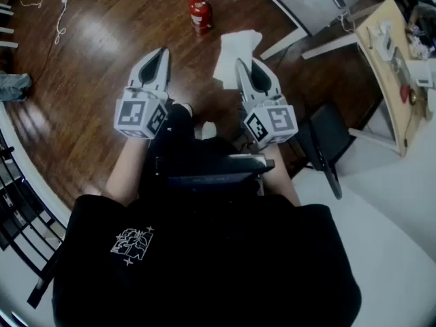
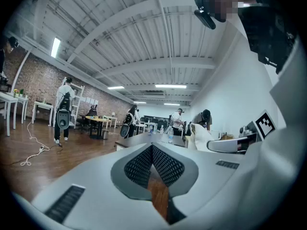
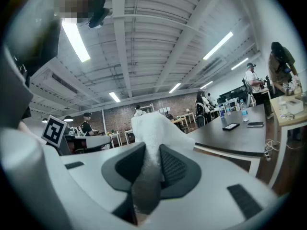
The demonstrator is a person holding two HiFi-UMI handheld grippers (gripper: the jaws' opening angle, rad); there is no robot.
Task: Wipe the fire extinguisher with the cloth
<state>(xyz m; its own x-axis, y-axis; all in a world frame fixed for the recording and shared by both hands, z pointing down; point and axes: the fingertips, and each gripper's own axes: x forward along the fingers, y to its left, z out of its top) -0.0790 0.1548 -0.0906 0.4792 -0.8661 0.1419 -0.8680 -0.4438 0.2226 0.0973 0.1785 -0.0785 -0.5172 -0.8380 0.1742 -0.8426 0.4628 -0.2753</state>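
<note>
Between the jaws of the right gripper (image 1: 244, 65): white cloth (image 1: 235, 50), pinched tight, loose end flaring forward past the tips. Left gripper (image 1: 161, 54) alongside, jaw tips pressed together, nothing between them. Both held out ahead of the torso, pointing forward, forearms roughly parallel. Red fire extinguisher (image 1: 199, 12) stands upright on the wood floor (image 1: 88, 67) beyond, apart from both grippers.

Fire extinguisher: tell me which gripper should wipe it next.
Right, probably. The right gripper is shut on the white cloth; the left gripper is shut on nothing. The fire extinguisher stands on the floor ahead.
</note>
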